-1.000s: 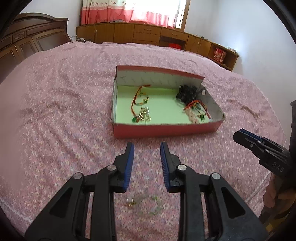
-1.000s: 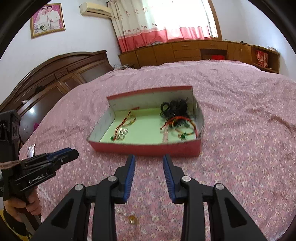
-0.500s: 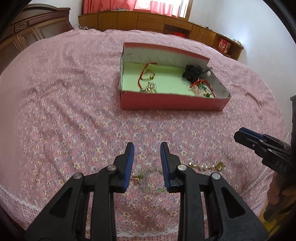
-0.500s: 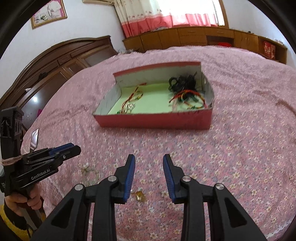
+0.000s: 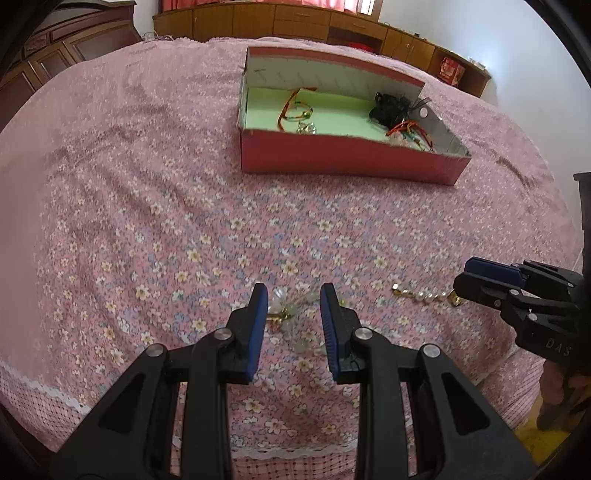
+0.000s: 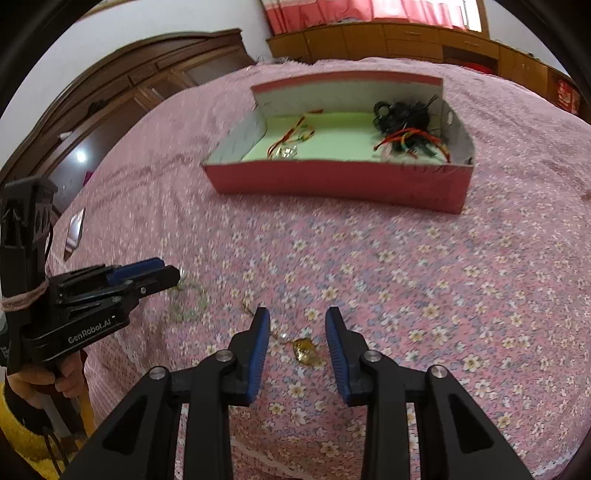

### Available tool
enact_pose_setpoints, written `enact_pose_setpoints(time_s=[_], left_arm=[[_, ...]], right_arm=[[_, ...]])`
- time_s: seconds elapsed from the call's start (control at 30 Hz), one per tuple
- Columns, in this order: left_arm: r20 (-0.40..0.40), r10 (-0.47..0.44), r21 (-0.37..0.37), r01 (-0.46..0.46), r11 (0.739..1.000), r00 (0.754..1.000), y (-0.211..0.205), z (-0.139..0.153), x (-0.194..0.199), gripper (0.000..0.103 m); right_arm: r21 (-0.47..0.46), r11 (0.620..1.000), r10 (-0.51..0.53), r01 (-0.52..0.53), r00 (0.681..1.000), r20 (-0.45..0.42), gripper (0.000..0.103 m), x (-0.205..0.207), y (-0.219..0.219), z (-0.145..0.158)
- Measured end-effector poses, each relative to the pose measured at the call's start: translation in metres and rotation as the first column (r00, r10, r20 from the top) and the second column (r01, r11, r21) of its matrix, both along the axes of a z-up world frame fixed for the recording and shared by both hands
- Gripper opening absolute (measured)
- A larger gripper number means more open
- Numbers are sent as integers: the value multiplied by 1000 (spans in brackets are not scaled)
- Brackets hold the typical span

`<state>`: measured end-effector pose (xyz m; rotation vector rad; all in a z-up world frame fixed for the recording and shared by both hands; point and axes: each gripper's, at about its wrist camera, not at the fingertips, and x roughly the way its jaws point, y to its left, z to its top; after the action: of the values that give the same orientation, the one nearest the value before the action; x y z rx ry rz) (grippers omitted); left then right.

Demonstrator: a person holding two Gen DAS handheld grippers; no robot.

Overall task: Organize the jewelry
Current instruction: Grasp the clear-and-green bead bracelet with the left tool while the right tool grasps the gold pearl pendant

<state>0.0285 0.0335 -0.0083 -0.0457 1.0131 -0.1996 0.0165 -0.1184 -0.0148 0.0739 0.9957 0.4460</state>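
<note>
On the pink flowered bedspread lies a pale green bead bracelet (image 5: 286,314) with a gold charm. It sits just below and between the fingers of my left gripper (image 5: 292,295), which is open and not touching it. To its right lies a pearl chain (image 5: 424,296) with gold ends, and my right gripper (image 5: 487,278) hovers at its right end. In the right wrist view, the right gripper (image 6: 297,317) is open over the chain's gold pendant (image 6: 304,349). The left gripper (image 6: 147,273) hangs over the bead bracelet (image 6: 188,302). Further back is a red box (image 5: 351,162) (image 6: 332,181) with a green floor, holding red cords and black hair ties.
The bed's near edge, with white lace trim (image 5: 280,452), runs just under both grippers. A dark wooden wardrobe (image 6: 122,99) stands to the left and low wooden cabinets (image 5: 295,20) line the far wall. A hand in a yellow sleeve (image 6: 33,384) holds the left gripper.
Both grippers have come down and tipped towards the bedspread. The box has slid up and away in both views. The bracelet and the pendant now lie between the fingertips. The jaws have kept their width.
</note>
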Motion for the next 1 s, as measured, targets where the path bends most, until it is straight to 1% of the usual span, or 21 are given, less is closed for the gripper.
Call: enact_pose_setpoints(time_s=[0.23, 0.3, 0.47, 0.7, 0.83, 0.93, 0.97, 1.0], left_arm=[[-36, 8, 1, -8, 1000, 999, 4, -14, -3, 21], [-39, 7, 11, -7, 1000, 999, 2, -18, -3, 21], [-34, 6, 35, -5, 999, 999, -4, -25, -1, 21], [-26, 26, 15, -25, 1000, 999, -1, -31, 3, 21], [-9, 24, 27, -23, 999, 1000, -3, -33, 3, 20], [3, 15, 41, -15, 999, 1000, -9, -34, 3, 19], [5, 10, 39, -10, 999, 1000, -10, -35, 4, 17], [6, 6, 36, -7, 999, 1000, -11, -35, 5, 15]], right_arm=[[-45, 999, 17, -19, 999, -44, 34, 1, 8, -12], [-50, 998, 20, -22, 999, -50, 34, 1, 9, -14], [-61, 997, 40, -43, 998, -56, 37, 2, 14, -16], [-85, 994, 67, -73, 996, -67, 38, 5, 23, -22], [-110, 990, 86, -92, 994, -62, 39, 5, 29, -26], [-123, 987, 96, -101, 994, -51, 32, 5, 35, -29], [-124, 987, 97, -102, 994, -48, 27, 5, 36, -30], [-126, 987, 96, -101, 994, -46, 25, 5, 37, -30]])
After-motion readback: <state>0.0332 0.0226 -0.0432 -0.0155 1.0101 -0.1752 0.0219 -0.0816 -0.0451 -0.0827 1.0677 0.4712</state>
